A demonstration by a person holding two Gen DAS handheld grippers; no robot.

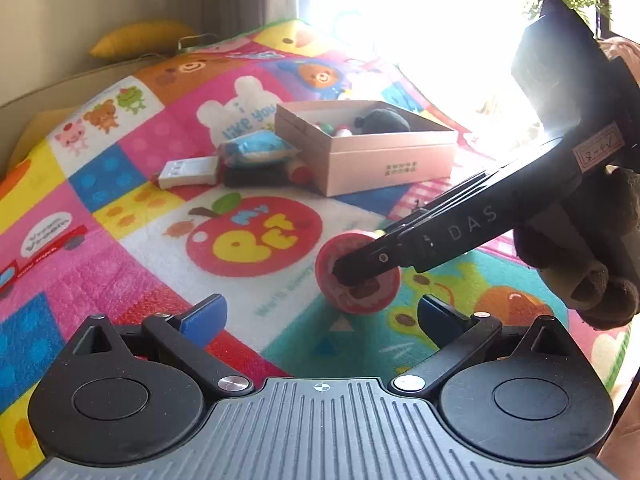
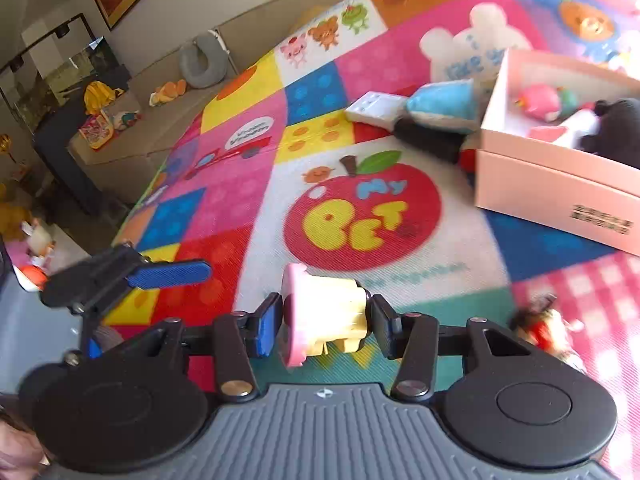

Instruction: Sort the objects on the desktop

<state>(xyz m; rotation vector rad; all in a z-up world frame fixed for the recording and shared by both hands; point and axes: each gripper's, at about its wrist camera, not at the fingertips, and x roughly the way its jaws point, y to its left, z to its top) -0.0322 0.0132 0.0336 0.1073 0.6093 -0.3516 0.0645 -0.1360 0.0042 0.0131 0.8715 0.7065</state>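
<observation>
Right wrist view: our right gripper (image 2: 326, 322) clamps a pink-and-yellow plastic toy (image 2: 320, 314) above the colourful cartoon-print mat (image 2: 224, 200); our left gripper (image 1: 322, 314) gapes empty.

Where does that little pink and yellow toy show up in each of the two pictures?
Left wrist view: the pink and yellow toy sits lower centre-right, pinched by the right gripper.
Right wrist view: bottom centre, between the blue pads.
Shared landmark: the pink box.

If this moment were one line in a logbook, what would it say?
right gripper: shut on pink-and-yellow toy | left gripper: open, empty | pink box: holds toys | step: toy not yet boxed
</observation>
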